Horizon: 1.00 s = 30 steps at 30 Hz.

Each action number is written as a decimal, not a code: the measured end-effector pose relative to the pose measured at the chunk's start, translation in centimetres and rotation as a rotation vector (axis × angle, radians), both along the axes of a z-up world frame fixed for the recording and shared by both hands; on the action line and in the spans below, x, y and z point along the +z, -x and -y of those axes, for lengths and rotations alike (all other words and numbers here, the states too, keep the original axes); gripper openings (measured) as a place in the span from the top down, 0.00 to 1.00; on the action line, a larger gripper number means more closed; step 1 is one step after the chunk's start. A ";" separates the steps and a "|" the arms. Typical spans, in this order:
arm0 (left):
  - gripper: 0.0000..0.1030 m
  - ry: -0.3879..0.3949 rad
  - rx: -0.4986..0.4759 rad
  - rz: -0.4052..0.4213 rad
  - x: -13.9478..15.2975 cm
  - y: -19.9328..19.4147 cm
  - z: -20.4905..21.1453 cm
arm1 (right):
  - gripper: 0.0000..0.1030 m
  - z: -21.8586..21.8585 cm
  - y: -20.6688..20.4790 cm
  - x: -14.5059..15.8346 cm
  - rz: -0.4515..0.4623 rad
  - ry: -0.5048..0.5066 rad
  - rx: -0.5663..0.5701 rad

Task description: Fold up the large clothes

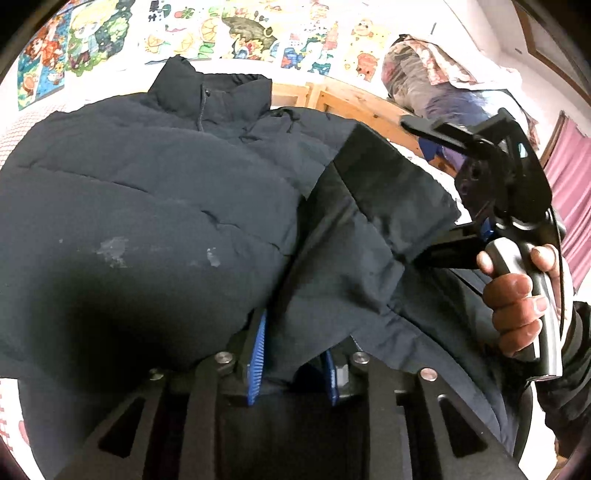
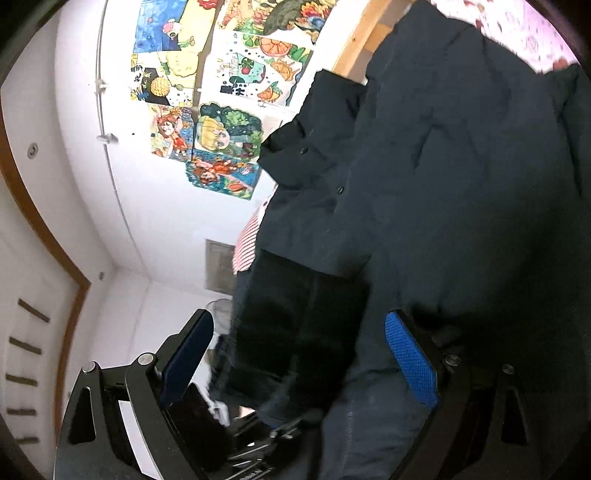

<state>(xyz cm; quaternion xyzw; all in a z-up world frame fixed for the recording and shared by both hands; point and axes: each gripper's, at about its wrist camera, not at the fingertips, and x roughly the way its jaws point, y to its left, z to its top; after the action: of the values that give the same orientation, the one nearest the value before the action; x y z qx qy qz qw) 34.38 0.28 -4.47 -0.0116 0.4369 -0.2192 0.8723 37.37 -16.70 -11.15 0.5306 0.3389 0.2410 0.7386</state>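
A dark navy puffer jacket (image 1: 147,177) lies front up on the bed, collar toward the wall. One sleeve (image 1: 369,221) is folded across its body. My left gripper (image 1: 294,363) sits low over the jacket's lower part. Its blue pads (image 1: 257,350) stand a little apart, and a fold of the sleeve lies loosely between them. A hand (image 1: 517,295) holds my right gripper (image 1: 417,192) at the sleeve's cuff end, jaws wide apart around it. In the right wrist view the right gripper (image 2: 299,358) is rolled sideways and open, with the blurred dark cuff (image 2: 295,332) between its pads (image 2: 410,362).
A wooden headboard (image 1: 332,99) runs behind the jacket, under a wall of colourful drawings (image 1: 240,33). A bundle of patterned bedding (image 1: 424,74) lies at the far right, beside a pink curtain (image 1: 569,177). A red-striped cloth (image 2: 245,247) and a door (image 2: 37,332) show in the right wrist view.
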 end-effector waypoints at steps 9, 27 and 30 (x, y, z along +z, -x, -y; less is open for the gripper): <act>0.67 0.000 -0.021 0.016 -0.2 0.1 0.2 | 0.11 -1.2 0.5 -0.7 -0.004 -0.039 0.017; 0.28 0.132 0.048 0.087 4.5 3.6 -3.1 | 0.92 -2.3 0.8 1.1 -0.120 0.311 0.050; 0.28 0.123 0.086 0.116 5.6 3.6 -4.4 | 0.94 -2.6 1.0 2.3 -0.087 0.371 0.057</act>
<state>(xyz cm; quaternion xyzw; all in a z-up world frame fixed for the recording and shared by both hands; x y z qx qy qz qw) 30.81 4.69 1.14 -0.0711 0.3707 -0.2084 0.9023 36.34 -14.06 -8.84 0.3854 0.4240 0.1720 0.8013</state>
